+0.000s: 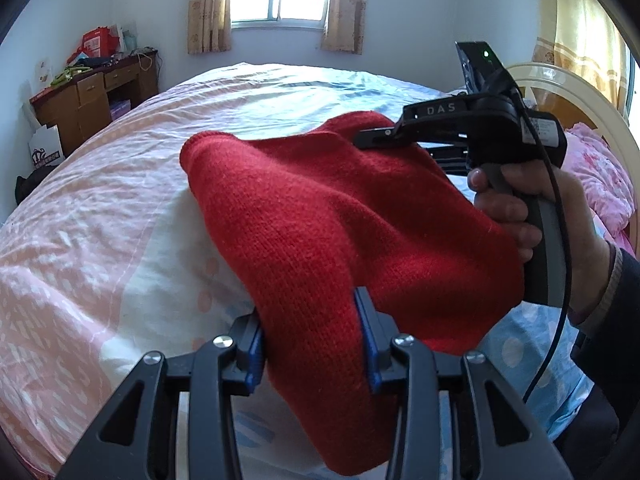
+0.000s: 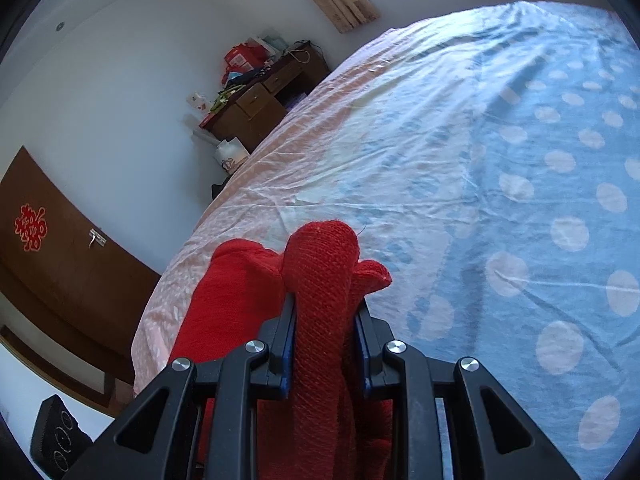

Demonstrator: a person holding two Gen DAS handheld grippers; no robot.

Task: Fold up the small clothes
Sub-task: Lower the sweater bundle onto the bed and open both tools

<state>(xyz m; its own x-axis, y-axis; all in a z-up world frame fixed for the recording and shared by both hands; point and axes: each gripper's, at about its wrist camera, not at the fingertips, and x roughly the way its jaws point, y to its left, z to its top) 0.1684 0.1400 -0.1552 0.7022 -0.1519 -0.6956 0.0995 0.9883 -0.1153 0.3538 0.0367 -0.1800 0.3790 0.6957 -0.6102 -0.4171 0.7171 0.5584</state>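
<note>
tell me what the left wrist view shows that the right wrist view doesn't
Only the left wrist view shows the right gripper from outside, the hand holding it, and a pink pillow. Only the right wrist view shows a brown door with a red paper cutout. Both show the red sweater pinched in that view's own fingers, the bed sheet, and the wooden desk.

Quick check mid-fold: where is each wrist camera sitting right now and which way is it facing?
Left wrist: on the left gripper, looking forward and down across the bed's pink and blue spotted sheet toward the window; its fingers clamp the red knitted garment; the right gripper and right hand show.
Right wrist: on the right gripper, looking down over the sheet toward the brown wooden desk; its fingers grip bunched garment.
Shared: garment, sheet, desk.
</note>
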